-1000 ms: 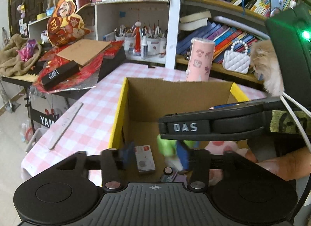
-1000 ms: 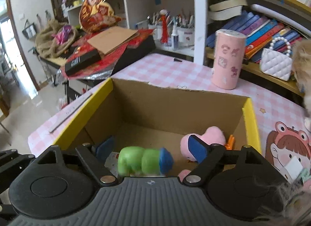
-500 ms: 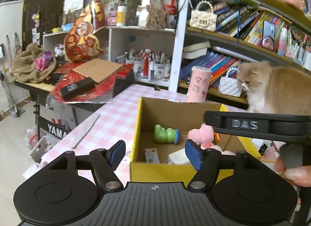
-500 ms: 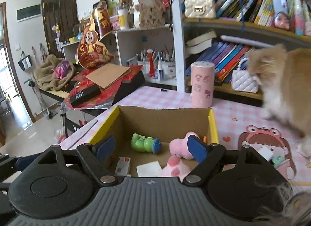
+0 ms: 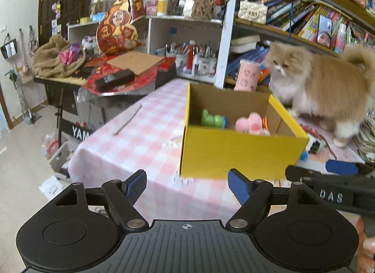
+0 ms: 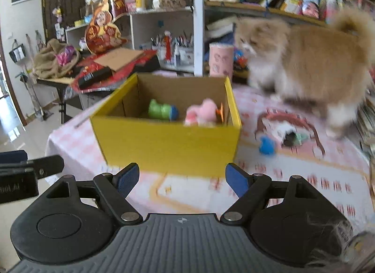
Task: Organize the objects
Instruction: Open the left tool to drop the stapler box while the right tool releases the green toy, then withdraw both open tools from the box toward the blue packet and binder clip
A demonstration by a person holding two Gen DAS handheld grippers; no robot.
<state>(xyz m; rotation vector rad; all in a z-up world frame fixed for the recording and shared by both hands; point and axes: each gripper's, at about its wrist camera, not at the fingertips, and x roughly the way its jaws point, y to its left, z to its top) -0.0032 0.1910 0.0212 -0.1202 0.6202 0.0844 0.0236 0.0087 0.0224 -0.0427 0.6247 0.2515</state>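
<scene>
A yellow cardboard box [image 5: 234,151] [image 6: 168,146] stands on the pink checked table. Inside it lie a green toy with a blue end [image 5: 212,119] [image 6: 161,110] and a pink plush [image 5: 249,125] [image 6: 202,113]. My left gripper [image 5: 186,179] hangs short of the box's near wall, its jaws opening with nothing between them. My right gripper [image 6: 181,172] is open and empty, also in front of the box. A small blue object [image 6: 266,146] and other small pieces lie on the mat to the right of the box.
A fluffy orange and white cat [image 5: 316,85] [image 6: 304,66] stands on the table right of the box. A pink cylinder [image 5: 249,74] stands behind the box. A grey strip [image 5: 129,119] lies on the cloth at left. Cluttered shelves run along the back.
Both grippers have drawn back from inside the box to in front of it. The left jaws have spread wider. The cat has come into full view beside the box.
</scene>
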